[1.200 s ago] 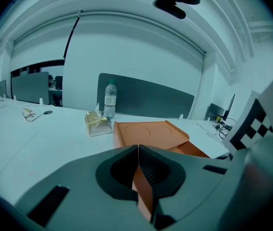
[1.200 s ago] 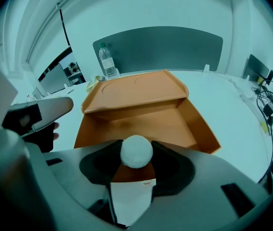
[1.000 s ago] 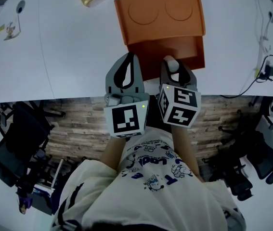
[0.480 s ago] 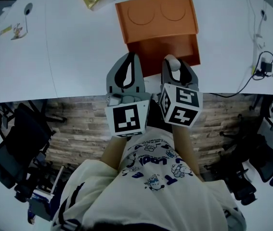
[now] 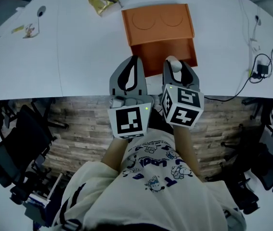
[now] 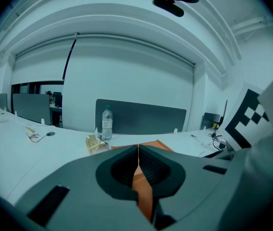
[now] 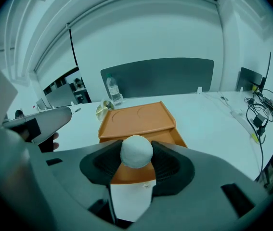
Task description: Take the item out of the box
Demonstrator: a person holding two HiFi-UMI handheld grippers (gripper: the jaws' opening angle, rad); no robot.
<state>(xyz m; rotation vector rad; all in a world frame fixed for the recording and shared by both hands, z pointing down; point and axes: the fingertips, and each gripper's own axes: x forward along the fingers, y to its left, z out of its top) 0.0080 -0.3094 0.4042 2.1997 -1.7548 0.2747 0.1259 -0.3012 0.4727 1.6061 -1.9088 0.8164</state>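
Both grippers side by side, jaws pointing forward. Left gripper (image 5: 135, 60): jaws pressed together, nothing between them. Right gripper (image 5: 174, 62): jaws clamped on a white ball (image 7: 136, 151), right at the tips. Bare forearms (image 5: 183, 146) trail behind, elbows tucked.

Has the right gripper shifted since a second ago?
No: the right gripper, holding the round white ball, stays over the near edge of the orange box.

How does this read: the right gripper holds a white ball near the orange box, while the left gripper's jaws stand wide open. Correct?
Not quite. The left gripper is shut, its jaws together with nothing between them, as the left gripper view shows. The rest holds: the right gripper holds the white ball near the orange box.
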